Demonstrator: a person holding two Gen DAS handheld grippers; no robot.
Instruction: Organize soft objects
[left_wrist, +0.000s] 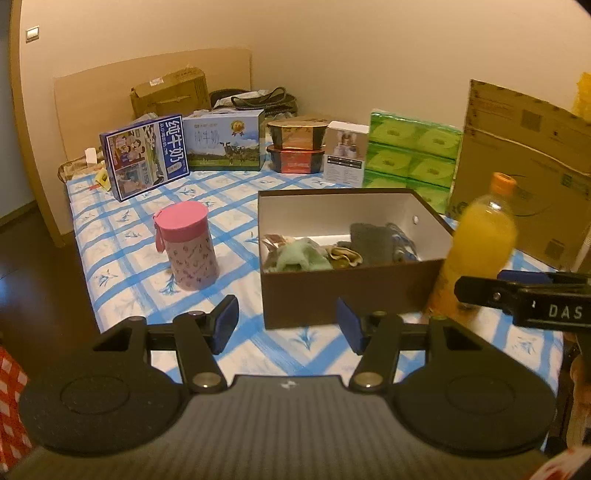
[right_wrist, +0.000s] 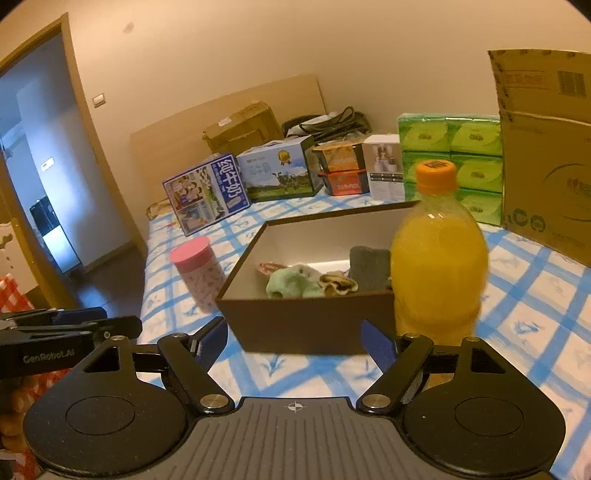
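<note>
The left claw (left_wrist: 287, 325) is wide and holds nothing. So is the right claw (right_wrist: 293, 341). Just ahead on the blue checked bed (left_wrist: 122, 254) sits an open brown cardboard box (left_wrist: 332, 295) with soft cloths (left_wrist: 301, 254) inside. A tall orange juice bottle (right_wrist: 437, 258) stands beside it, near the right claw. A pink round tin (left_wrist: 188, 245) stands left.

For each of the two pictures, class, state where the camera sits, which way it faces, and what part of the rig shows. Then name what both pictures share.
Left wrist view: sits on the left gripper, facing forward over the bed at the brown box; its own open fingers show below, the right gripper at the right edge.
Right wrist view: sits on the right gripper, facing the orange juice bottle beside the box; open fingers show, the left gripper at the left edge.
Shared: box, bottle, pink canister, green tissue packs.
</note>
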